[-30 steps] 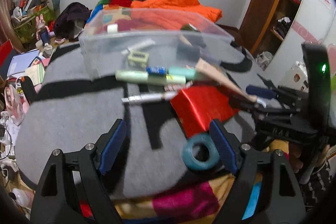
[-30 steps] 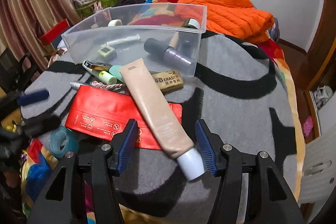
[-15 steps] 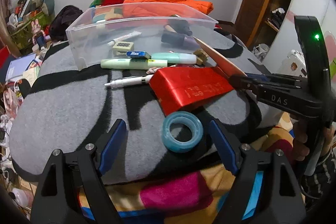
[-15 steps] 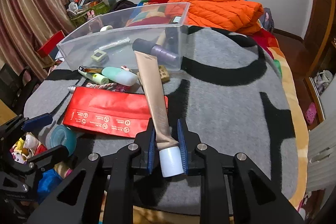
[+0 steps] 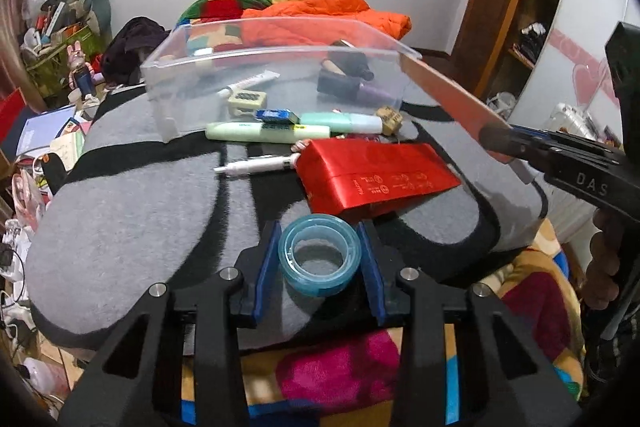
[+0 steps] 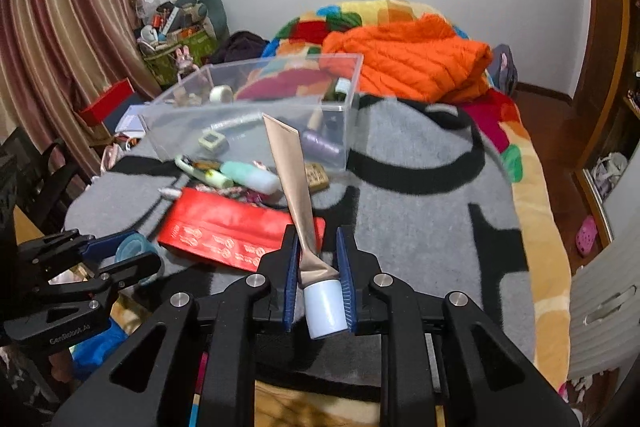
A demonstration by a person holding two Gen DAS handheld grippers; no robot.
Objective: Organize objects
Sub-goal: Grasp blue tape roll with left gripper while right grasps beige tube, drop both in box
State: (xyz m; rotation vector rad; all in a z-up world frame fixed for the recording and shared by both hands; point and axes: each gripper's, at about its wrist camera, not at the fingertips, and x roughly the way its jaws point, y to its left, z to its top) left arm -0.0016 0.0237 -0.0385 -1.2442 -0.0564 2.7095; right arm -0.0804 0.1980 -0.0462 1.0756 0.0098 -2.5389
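My left gripper (image 5: 319, 259) is shut on a blue tape roll (image 5: 319, 254) at the near edge of the grey blanket. My right gripper (image 6: 318, 265) is shut on a beige cosmetic tube (image 6: 294, 183) near its white cap, holding it lifted and tilted up toward the clear plastic bin (image 6: 256, 115). In the left wrist view the tube (image 5: 448, 99) reaches the bin's right corner (image 5: 400, 55). The bin holds a small tube, a sharpener, a dark bottle and a tape roll.
A red packet (image 5: 376, 179), a white pen (image 5: 256, 166), green highlighters (image 5: 264, 131), a blue eraser (image 5: 276, 115) and a small eraser block (image 5: 389, 118) lie before the bin. An orange jacket (image 6: 408, 63) lies behind. Clutter lines the left floor.
My left gripper closed on the tape roll. My right gripper closed on the beige tube and lifted it off the red packet, tilting its flat end up toward the bin.
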